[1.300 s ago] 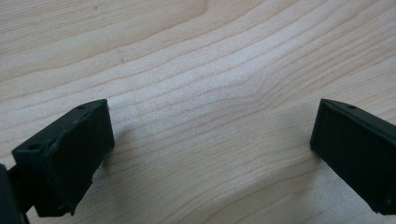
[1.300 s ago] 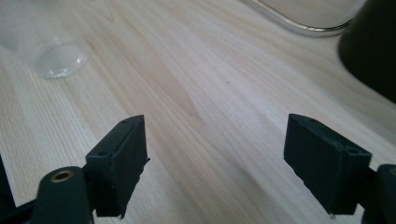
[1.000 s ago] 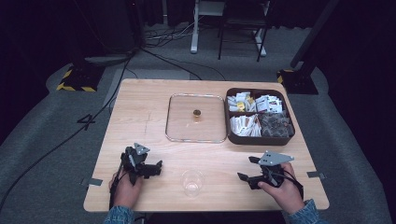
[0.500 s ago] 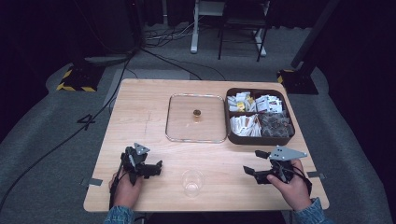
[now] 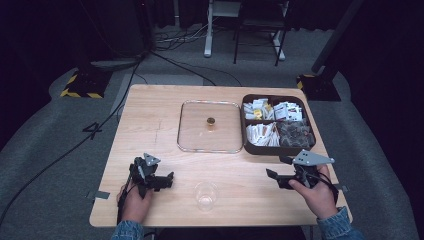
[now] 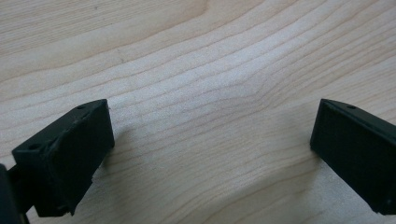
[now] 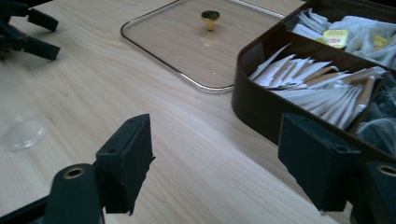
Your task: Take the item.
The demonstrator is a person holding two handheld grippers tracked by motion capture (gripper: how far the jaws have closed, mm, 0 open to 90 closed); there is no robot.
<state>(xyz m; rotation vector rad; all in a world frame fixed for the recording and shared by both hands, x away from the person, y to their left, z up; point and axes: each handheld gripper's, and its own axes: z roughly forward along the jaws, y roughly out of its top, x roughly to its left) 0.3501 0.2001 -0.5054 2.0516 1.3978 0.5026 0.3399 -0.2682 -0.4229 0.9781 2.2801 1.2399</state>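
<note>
Resting low at the lower left of the high view, the left gripper (image 5: pixel 169 178) lies on the table (image 5: pixel 150 125) with a hand (image 5: pixel 134 197) behind it. Its jaws stand wide apart with nothing but bare wood between them, as its own view (image 6: pixel 212 149) makes plain.

At the lower right of the high view the right gripper (image 5: pixel 278 172) is held by the other hand (image 5: pixel 316 192), with the grey plate on top. Its jaws are released too and hold nothing, though they have just been closing a little; in its own view (image 7: pixel 215 163) they frame bare table, pointing toward the upper left of that frame.

Between the two grippers, near the bottom edge of the table in the high view, stands a clear cup (image 5: pixel 206 195); in the right gripper view it shows faintly at the left edge (image 7: pixel 23 132), well apart from the jaws.

Farther up, at the middle of the high view, a glass lid (image 5: pixel 210 145) with a small gold knob (image 5: pixel 211 121) lies flat on the wood. Just beside it on the right sits a dark brown box (image 5: pixel 274 149), open, its compartments holding white and yellow packets (image 5: pixel 263 134) and darker ones at the lower right. In the right gripper view the box (image 7: pixel 252 100) fills the upper right, close to the right-hand jaw, and the lid (image 7: pixel 187 51) lies at the top centre. The left gripper appears there in the upper left corner (image 7: pixel 28 32).
</note>
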